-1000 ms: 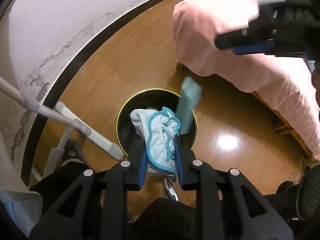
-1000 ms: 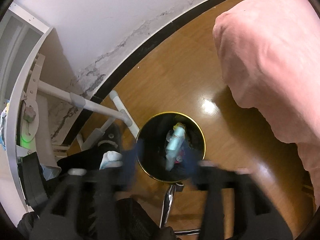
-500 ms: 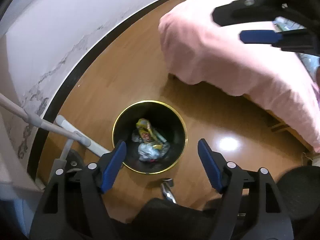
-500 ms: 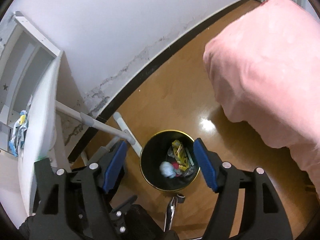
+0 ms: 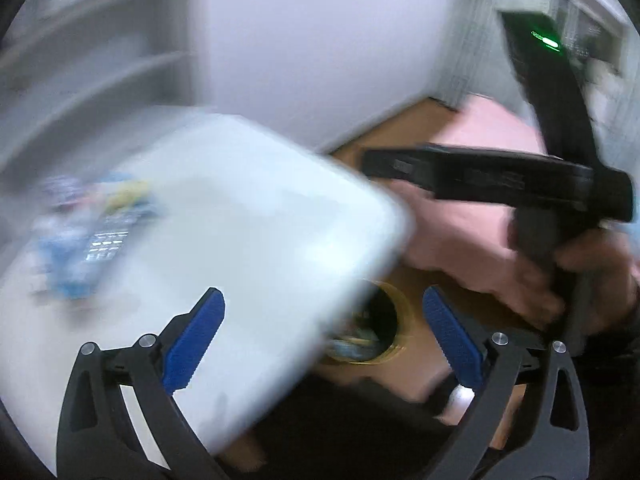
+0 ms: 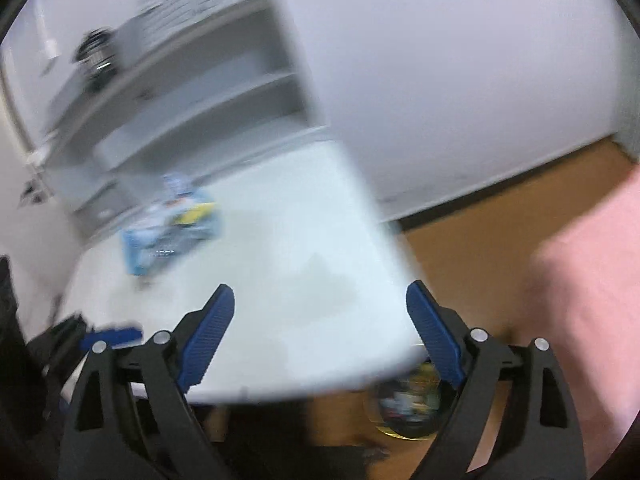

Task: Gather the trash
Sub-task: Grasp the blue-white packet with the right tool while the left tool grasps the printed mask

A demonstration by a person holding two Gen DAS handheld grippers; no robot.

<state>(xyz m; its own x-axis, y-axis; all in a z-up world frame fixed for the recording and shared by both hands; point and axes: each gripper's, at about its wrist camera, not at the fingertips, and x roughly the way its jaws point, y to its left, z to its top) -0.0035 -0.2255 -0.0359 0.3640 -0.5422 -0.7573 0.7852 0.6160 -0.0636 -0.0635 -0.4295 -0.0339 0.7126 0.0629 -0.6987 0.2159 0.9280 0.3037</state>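
Above white table (image 6: pixel 304 280): both grippers' jaws just spread, empty; blurred blue packet (image 6: pixel 172 236), writing unreadable.

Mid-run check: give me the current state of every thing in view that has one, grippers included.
left gripper: open, nothing between its jaws, which have just been opening
right gripper: open, empty, jaws just been opening
trash bin: on the floor, upright, trash inside
blue packet pile: lying on the white table, uncollected

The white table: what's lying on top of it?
A blurred blue and yellow heap of packets lies on the white table, toward the shelves. Blur hides what they are; the table's near part looks bare.
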